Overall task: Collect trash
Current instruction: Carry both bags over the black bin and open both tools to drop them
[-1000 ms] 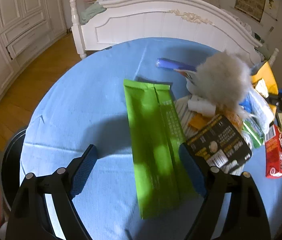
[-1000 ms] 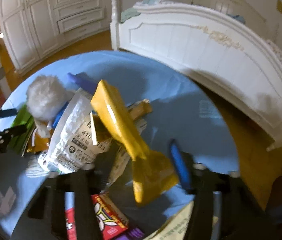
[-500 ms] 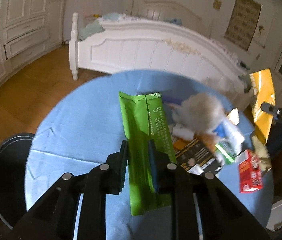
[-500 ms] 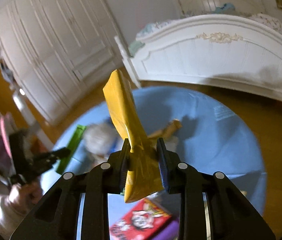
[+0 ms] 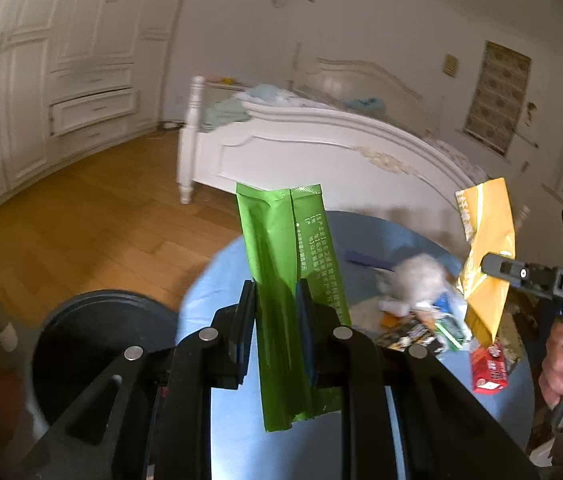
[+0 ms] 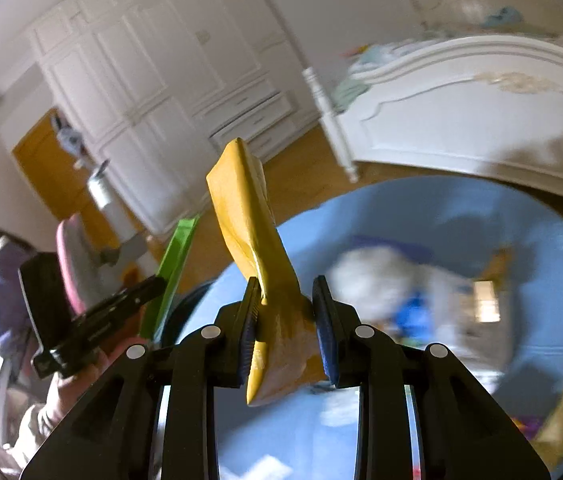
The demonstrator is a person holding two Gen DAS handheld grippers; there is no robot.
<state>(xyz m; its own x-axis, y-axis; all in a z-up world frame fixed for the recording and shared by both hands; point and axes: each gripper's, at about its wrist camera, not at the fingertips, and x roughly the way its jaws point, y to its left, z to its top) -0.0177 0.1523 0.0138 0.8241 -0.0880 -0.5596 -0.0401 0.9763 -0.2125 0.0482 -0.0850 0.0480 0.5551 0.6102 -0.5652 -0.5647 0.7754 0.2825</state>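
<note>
My left gripper (image 5: 275,308) is shut on a long green wrapper (image 5: 289,264) and holds it upright above the round blue table (image 5: 237,432). My right gripper (image 6: 286,308) is shut on a yellow bag (image 6: 249,224), lifted above the table; the bag also shows at the right of the left wrist view (image 5: 485,256). A black trash bin (image 5: 93,340) stands on the floor left of the table. More trash lies on the table: a white fluffy ball (image 5: 417,280), a black packet (image 5: 409,334), a red box (image 5: 489,368).
A white bed (image 5: 321,152) stands behind the table. White wardrobes (image 5: 41,92) line the left wall. The wooden floor (image 5: 93,216) lies between them. In the right wrist view the green wrapper (image 6: 173,264) shows at the left, held in the left gripper (image 6: 93,320).
Both grippers have risen with their loads. The green wrapper now hangs clear of the table, and the left view has swung up toward the bin and room.
</note>
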